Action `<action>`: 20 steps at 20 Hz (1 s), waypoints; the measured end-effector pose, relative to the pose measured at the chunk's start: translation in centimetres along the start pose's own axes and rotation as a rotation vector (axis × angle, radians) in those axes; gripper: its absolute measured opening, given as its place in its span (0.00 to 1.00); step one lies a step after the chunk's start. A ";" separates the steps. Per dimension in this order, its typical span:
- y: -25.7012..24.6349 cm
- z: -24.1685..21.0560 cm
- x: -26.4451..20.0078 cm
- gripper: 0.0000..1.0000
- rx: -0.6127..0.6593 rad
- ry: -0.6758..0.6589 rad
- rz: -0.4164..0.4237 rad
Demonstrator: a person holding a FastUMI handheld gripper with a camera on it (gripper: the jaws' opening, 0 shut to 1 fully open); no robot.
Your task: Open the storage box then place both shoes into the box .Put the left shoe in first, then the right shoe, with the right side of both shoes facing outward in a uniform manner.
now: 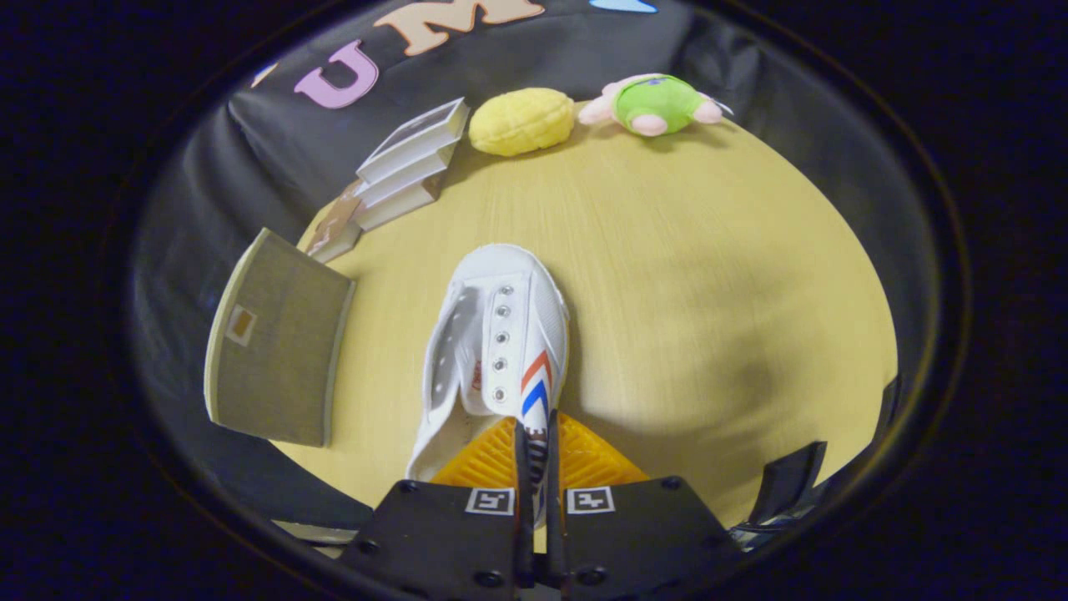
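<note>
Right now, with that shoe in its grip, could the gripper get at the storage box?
Probably yes. The gripper is shut on the white shoe's side wall, and bare table lies between it and the grey storage box standing beside the shoe.

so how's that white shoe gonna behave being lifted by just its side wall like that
The gripper is shut on the white shoe's thin canvas side, so the upper will probably flex and the toe sag. It has no laces and its opening gapes, so it likely folds easily. It looks light for its size, though the pinched cloth could slip if swung.
</note>
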State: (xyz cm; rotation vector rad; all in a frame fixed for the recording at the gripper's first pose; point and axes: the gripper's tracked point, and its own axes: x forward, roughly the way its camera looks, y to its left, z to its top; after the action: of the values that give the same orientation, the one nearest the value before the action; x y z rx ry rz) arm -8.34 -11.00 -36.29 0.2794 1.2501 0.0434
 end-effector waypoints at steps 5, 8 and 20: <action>2.8 0.8 -2.0 0.09 0.070 -0.024 0.049; 4.7 1.7 -3.2 0.09 0.091 -0.041 0.064; 14.6 4.3 -7.3 0.09 0.039 -0.118 0.066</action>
State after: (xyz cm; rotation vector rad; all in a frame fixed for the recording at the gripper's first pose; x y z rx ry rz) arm -4.85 0.95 -24.92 0.3520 1.1250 0.0592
